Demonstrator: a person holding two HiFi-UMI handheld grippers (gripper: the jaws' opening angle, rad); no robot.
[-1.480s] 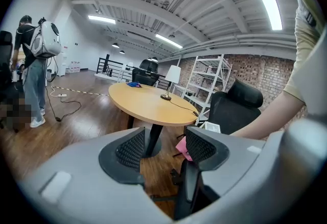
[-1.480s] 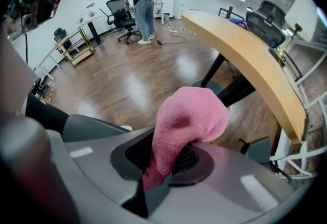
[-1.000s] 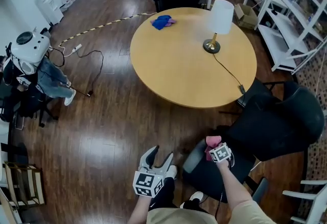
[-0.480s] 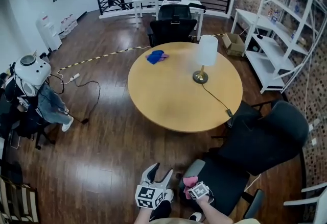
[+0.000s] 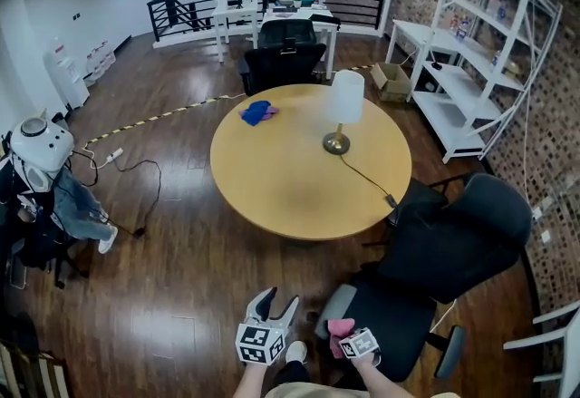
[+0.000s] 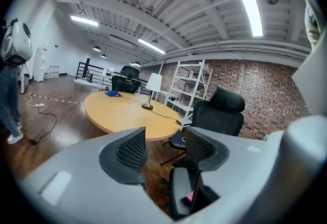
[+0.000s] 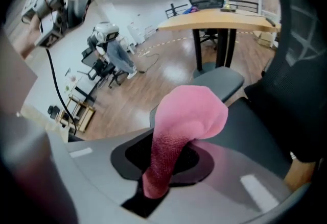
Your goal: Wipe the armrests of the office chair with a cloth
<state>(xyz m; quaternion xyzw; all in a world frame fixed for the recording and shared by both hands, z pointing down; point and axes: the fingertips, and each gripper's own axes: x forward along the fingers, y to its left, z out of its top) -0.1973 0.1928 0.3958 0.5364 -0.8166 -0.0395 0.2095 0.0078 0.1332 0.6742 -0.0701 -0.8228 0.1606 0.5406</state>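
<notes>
My right claw (image 5: 343, 339) is clenched on a pink terry cloth (image 7: 190, 113) at the near end of the grey padded armrest (image 5: 333, 304) (contact I can't confirm). It pinches one narrow fold, so a hard drag could tug the cloth free. My left claw (image 5: 276, 304) is empty and released, though its jaws have just been narrowing. The black office chair (image 5: 453, 242) has its other armrest (image 5: 449, 353) across the seat. Beyond, the round wooden surface (image 5: 272, 179) stands close.

Cloth (image 7: 190, 113) end inside right tool (image 7: 166, 162)
</notes>
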